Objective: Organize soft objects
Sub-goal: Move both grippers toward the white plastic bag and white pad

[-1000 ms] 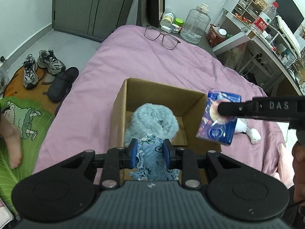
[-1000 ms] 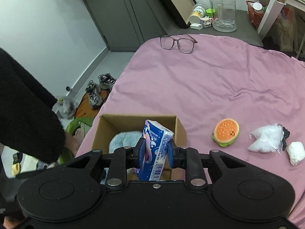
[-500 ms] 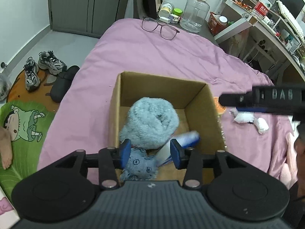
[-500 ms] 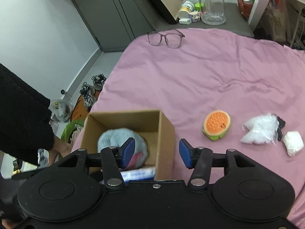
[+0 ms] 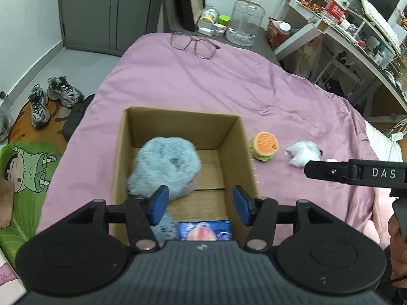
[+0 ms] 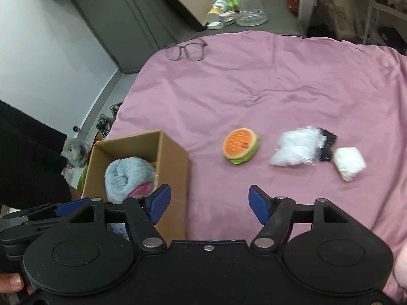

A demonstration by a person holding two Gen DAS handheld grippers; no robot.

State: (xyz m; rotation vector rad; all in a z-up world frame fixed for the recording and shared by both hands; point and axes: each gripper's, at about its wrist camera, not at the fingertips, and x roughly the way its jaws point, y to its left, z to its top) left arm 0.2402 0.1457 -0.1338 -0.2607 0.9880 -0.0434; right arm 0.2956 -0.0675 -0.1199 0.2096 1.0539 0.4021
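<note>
From the left wrist, the left gripper (image 5: 200, 205) is hanging over the cardboard box (image 5: 121, 152), fingers spread and empty; a fluffy grey-blue plush (image 5: 165, 167) is lying inside at 10 o'clock, a blue packet (image 5: 204, 230) nearer.

From the right wrist, the right gripper (image 6: 209, 204) is hovering over the pink bed (image 6: 254, 81), fingers apart, empty; the burger plush (image 6: 240, 146) is sitting at 12 o'clock.

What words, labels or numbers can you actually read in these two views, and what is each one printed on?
"DAS": white letters on the side of the right gripper, seen from the left wrist view.
Red label on the water bottle on the desk shelf: print too small to read.
Blue tissue pack in the cardboard box: printing blurred, unreadable.
Right wrist view: no readable text.
</note>
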